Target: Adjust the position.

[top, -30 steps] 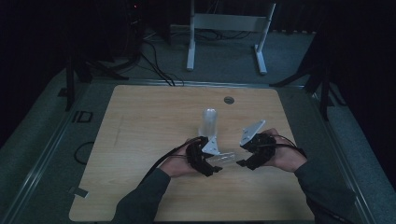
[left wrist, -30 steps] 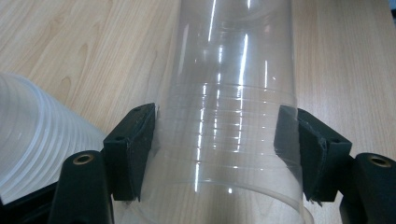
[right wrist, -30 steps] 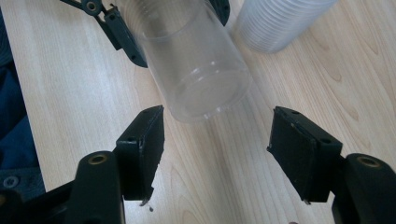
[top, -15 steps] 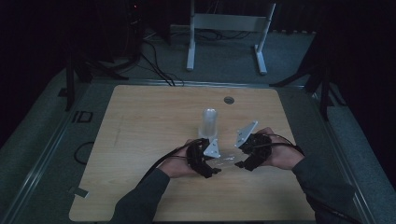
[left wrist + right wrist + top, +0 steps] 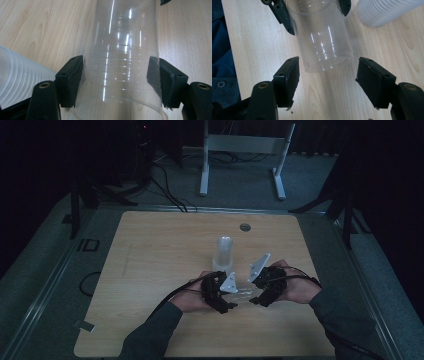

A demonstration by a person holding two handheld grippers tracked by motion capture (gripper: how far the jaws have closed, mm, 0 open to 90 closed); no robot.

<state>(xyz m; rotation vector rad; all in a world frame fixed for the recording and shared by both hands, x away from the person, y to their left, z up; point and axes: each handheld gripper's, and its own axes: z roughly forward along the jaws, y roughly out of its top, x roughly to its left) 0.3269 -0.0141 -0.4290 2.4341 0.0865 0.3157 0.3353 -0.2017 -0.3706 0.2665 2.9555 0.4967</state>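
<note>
A clear plastic cup lies level just above the table, and my left gripper is shut on its sides near the rim. In the high view the cup spans the gap between my left gripper and my right gripper. My right gripper faces the cup's base end. Its jaws have just been opening, and both pads stand apart from the cup wall. A long stack of clear cups lies on the table behind the hands.
The stack of cups lies close beside the held cup and shows again in the left gripper view. A dark sleeve rests at the table's near side. A round grommet sits at the far edge of the wooden table.
The right hand has shifted slightly toward the left hand and tilted. The left hand and the cup have stayed in place.
</note>
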